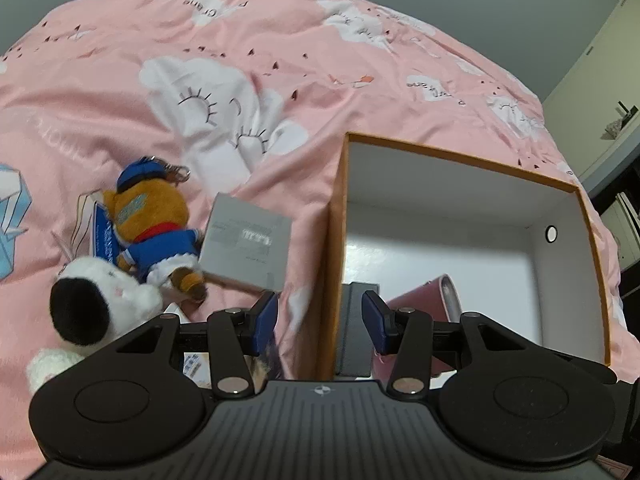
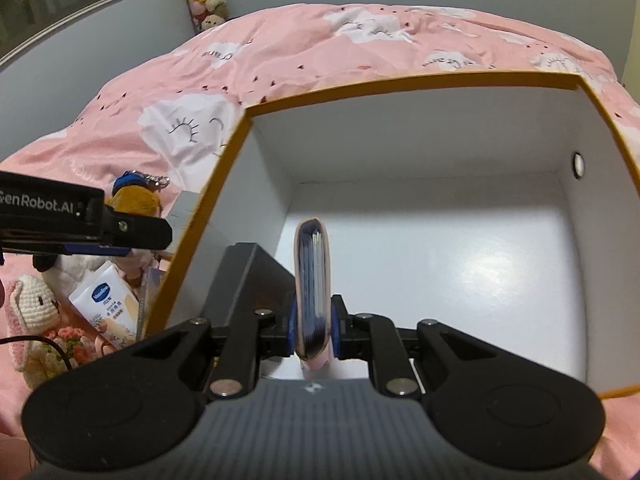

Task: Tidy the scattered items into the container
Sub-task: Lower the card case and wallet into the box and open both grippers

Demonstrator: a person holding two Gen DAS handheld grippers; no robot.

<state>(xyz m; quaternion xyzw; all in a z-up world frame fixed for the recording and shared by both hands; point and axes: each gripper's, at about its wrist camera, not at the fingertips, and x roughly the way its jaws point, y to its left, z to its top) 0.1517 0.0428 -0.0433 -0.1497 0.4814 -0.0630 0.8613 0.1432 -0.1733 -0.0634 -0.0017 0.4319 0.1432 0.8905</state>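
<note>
An orange-rimmed box with a white inside (image 1: pixel 460 156) (image 2: pixel 400 78) stands on the pink bed. My right gripper (image 2: pixel 313 326) is shut on a pink wallet (image 2: pixel 313 280), held on edge inside the box; the wallet also shows in the left wrist view (image 1: pixel 424 294). A dark grey box (image 2: pixel 248 276) (image 1: pixel 354 328) lies inside against the left wall. My left gripper (image 1: pixel 319 322) is open and empty, straddling the box's left wall. Left of the box lie a grey card box (image 1: pixel 246 246), a brown plush in blue (image 1: pixel 154 224) and a white plush (image 1: pixel 96 300).
A white lotion tube (image 2: pixel 106 308), a crocheted rabbit (image 2: pixel 34 312) and a black cable (image 2: pixel 40 340) lie on the pink quilt (image 1: pixel 280 40) left of the box. The left gripper's body (image 2: pixel 80 220) reaches in at the left of the right wrist view.
</note>
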